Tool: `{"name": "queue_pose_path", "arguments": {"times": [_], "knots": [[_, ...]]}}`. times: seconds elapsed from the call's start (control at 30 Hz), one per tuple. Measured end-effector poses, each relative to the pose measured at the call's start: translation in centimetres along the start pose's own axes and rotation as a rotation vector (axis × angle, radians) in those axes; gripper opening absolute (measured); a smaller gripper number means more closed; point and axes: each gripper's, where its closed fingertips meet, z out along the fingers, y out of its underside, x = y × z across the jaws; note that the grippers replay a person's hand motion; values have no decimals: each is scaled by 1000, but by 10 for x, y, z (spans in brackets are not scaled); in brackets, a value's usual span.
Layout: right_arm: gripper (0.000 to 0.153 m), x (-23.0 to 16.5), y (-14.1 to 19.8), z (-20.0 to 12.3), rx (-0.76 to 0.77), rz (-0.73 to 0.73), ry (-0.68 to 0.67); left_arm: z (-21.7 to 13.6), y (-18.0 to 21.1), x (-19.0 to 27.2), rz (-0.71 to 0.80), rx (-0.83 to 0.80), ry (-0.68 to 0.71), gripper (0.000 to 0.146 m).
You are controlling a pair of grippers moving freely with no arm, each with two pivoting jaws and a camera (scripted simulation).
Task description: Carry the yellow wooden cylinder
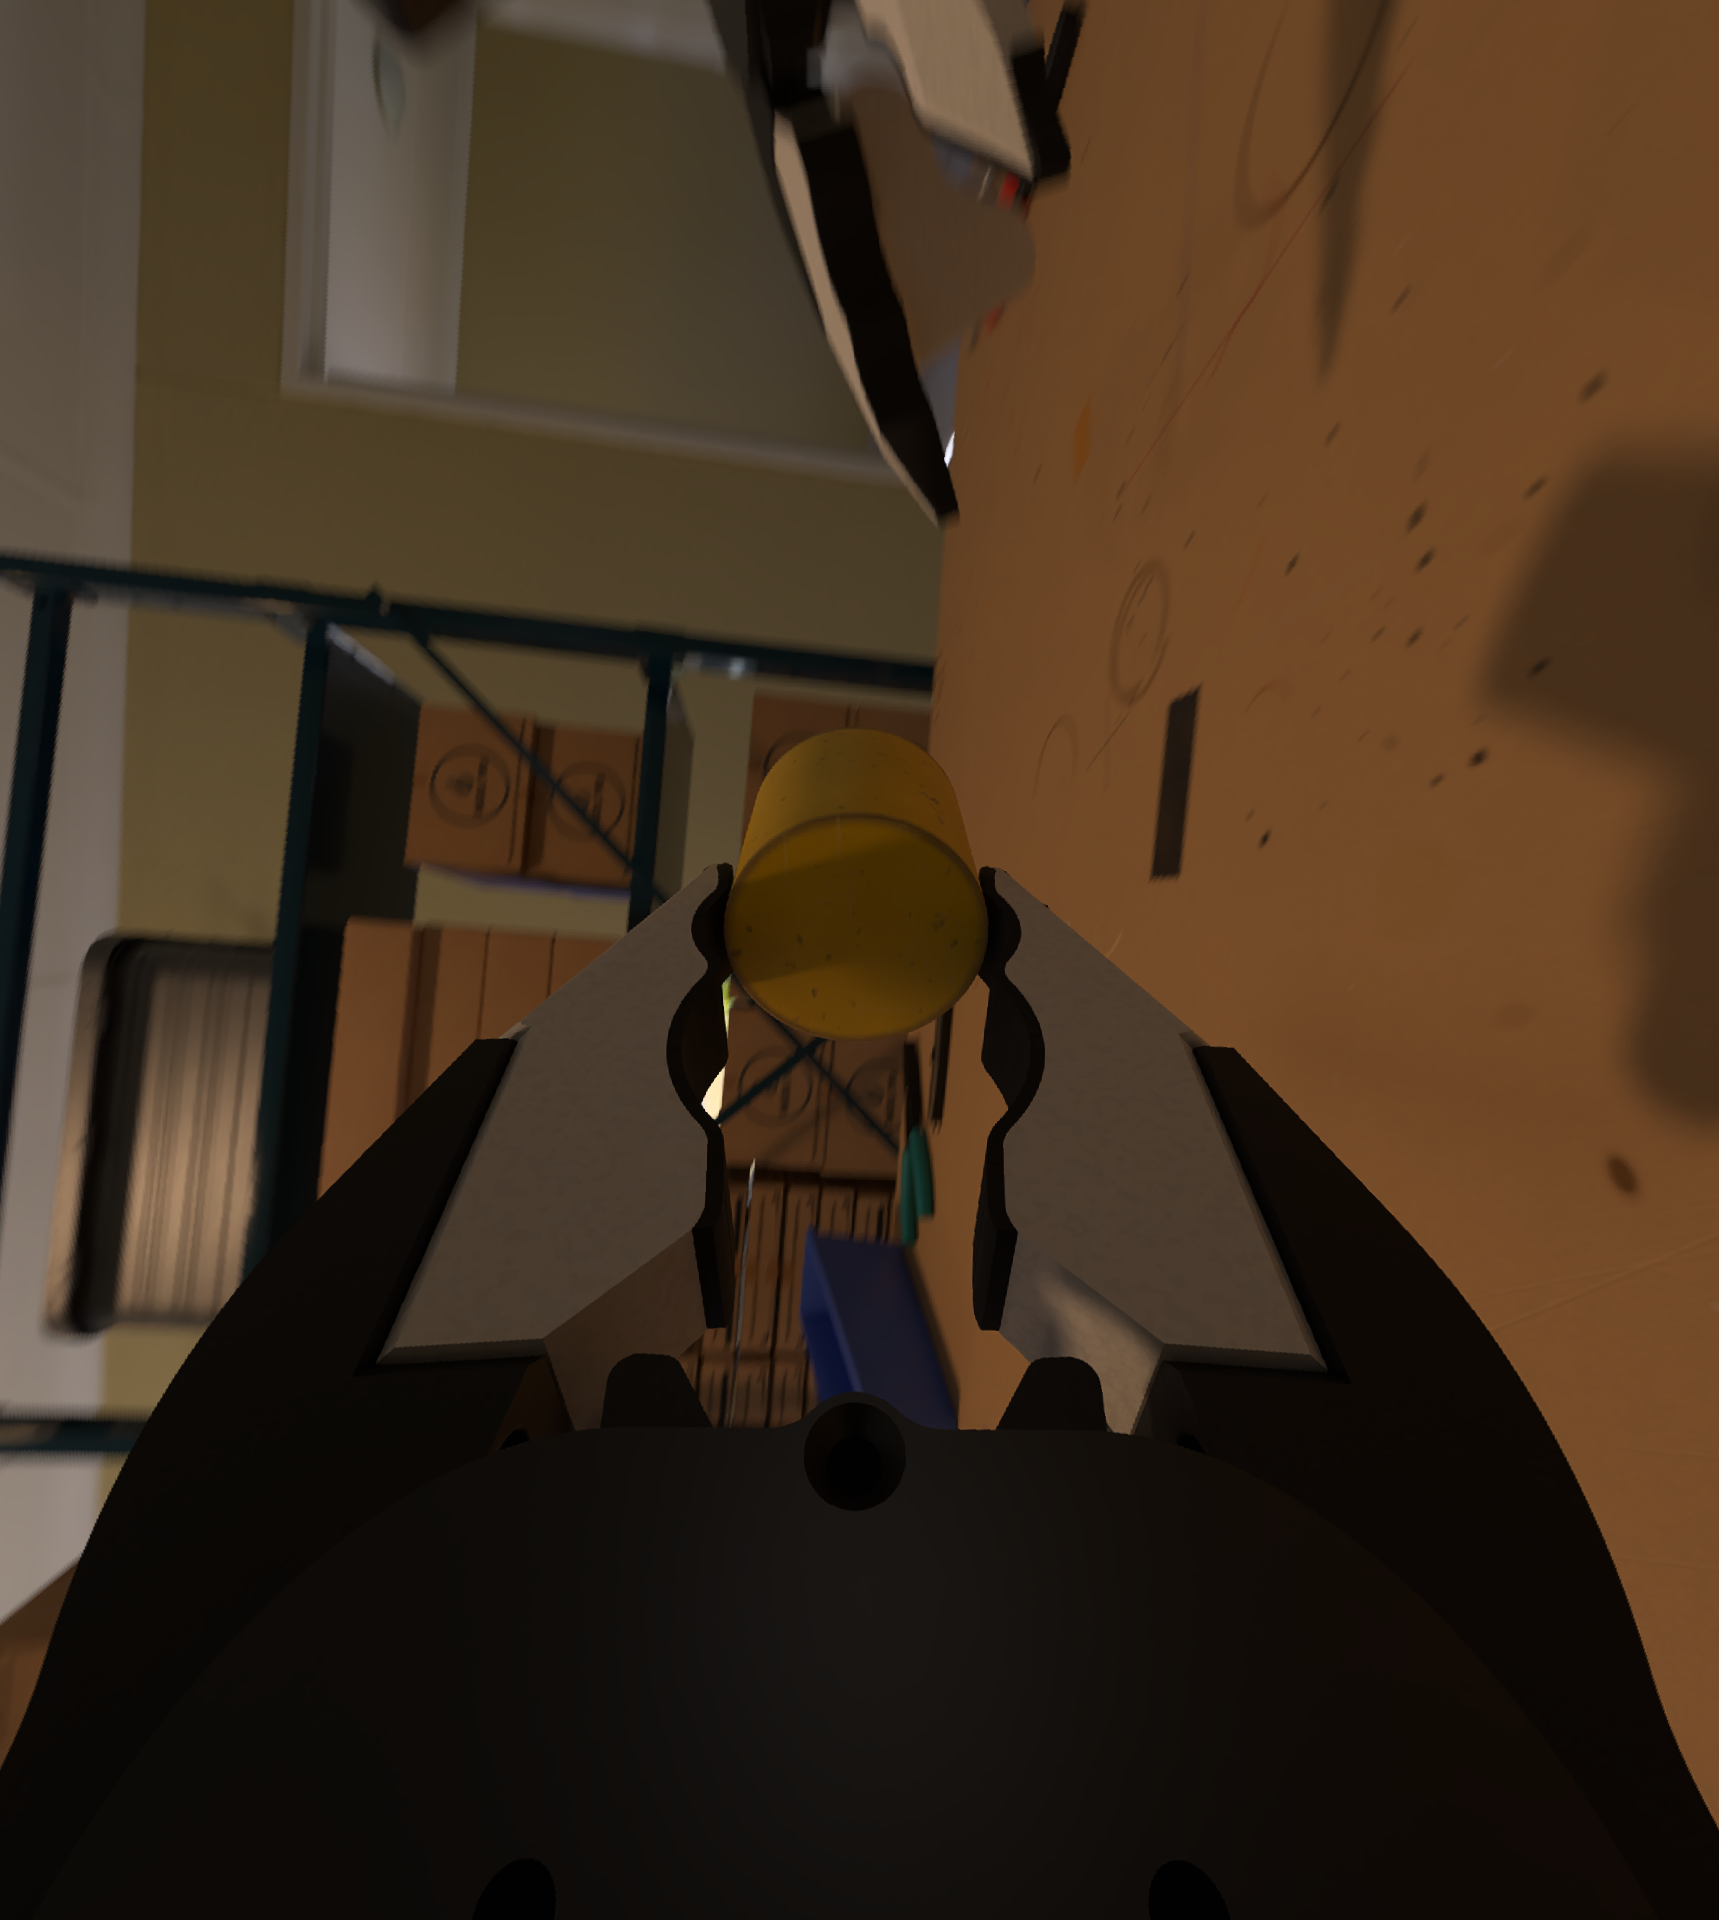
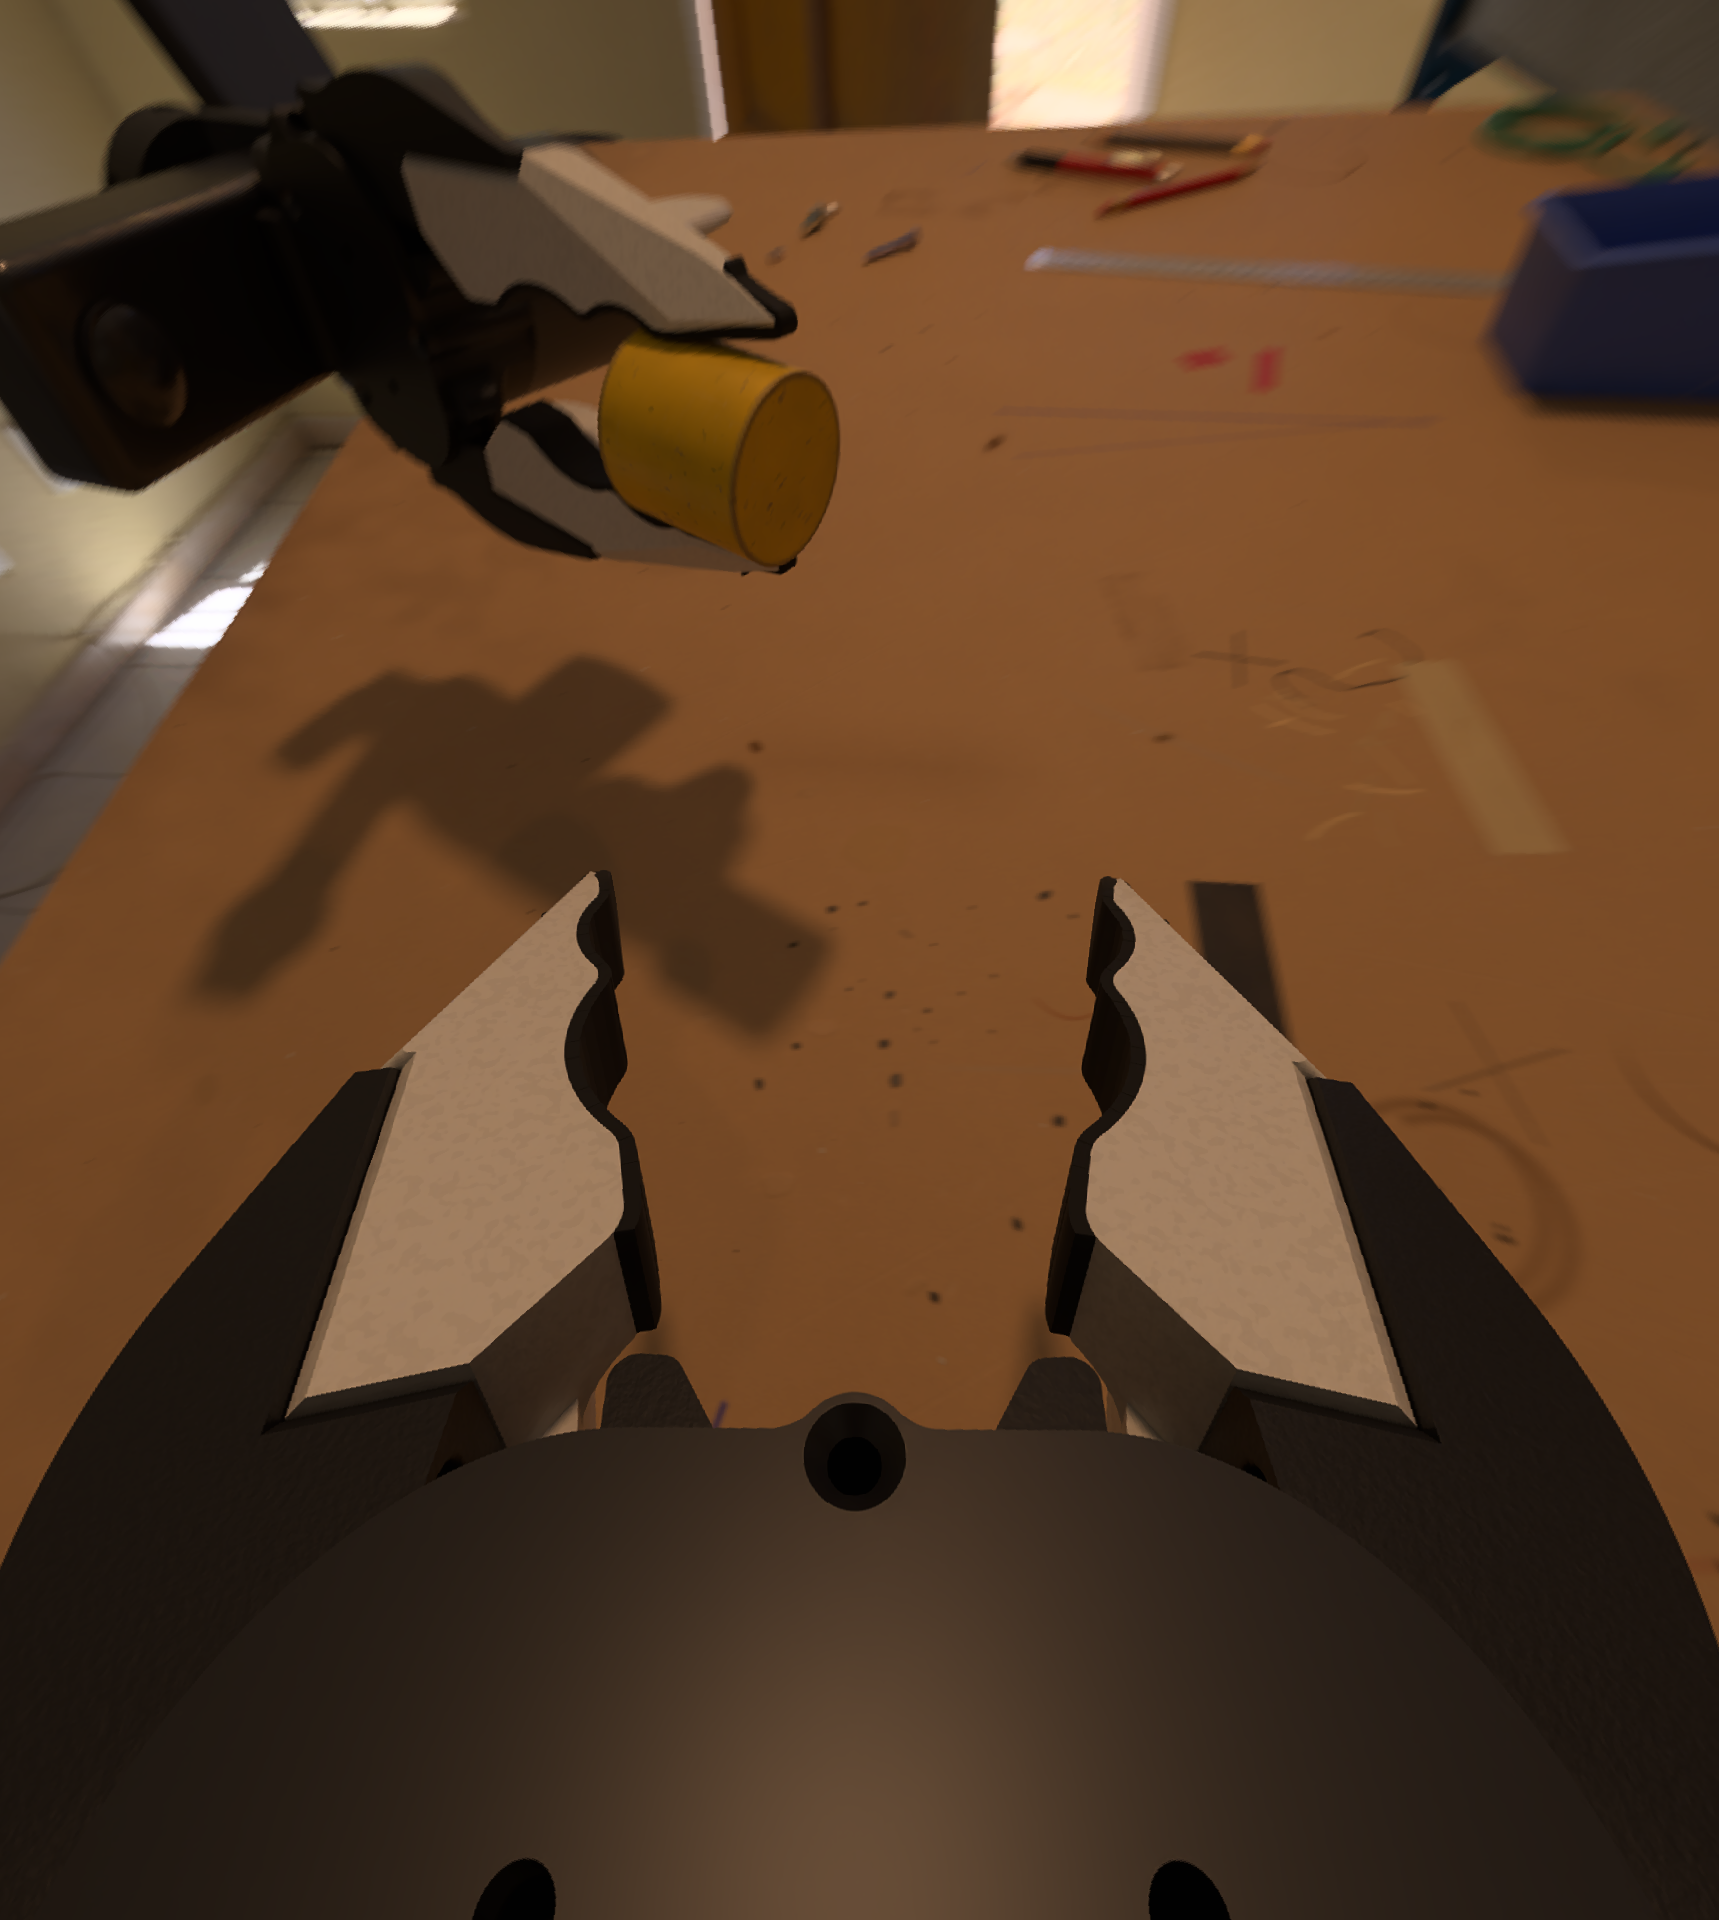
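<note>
- Two tools are working over the bench (image 2: pixel 938 675): the left tool (image 2: pixel 772 442) is clamping the yellow wooden cylinder (image 2: pixel 720 452) by its sides, lying sideways in the air, clear of the surface near the bench's left edge.
- Right tool (image 2: pixel 853 914) is hovering with fingers apart, gripping nothing.
- Lifting looks done; setting down is left.

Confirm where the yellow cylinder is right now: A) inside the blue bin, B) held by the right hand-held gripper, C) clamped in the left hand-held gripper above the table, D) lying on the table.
C: the left hand-held gripper pinches the yellow cylinder clear of the table, casting a shadow below, while the right hand-held gripper is open with nothing in it.
</note>
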Motion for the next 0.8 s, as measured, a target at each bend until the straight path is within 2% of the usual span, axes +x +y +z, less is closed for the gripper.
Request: {"name": "queue_pose_path", "arguments": {"times": [0.1, 0.17, 0.23, 0.27, 0.3, 0.33, 0.47, 0.67, 0.8], "knots": [[89, 19, -15, -23, 70, -76, 183, 7, 21, -5, 28, -176, -85, 47], [79, 48, -33, -48, 113, -164, 420, 12, 35, -5, 73, -313, -135, 47], [51, 83, -51, -84, 114, -290, 751, 18, 44, 0, 108, -419, -152, 47], [29, 97, -57, -100, 76, -297, 881, 20, 46, 3, 112, -452, -146, 47], [11, 106, -62, -109, 28, -254, 945, 23, 47, 6, 105, -476, -140, 47], [1, 111, -66, -111, -18, -187, 924, 25, 47, 9, 93, -498, -132, 47], [0, 132, -85, -102, -186, 31, 743, 31, 49, 15, 29, -572, -121, 47], [0, 178, -73, -93, -531, 220, 651, 39, 52, 20, 29, -639, -125, 47], [0, 187, -71, -90, -542, 271, 641, 45, 55, 23, 33, -680, -106, 47]]}}
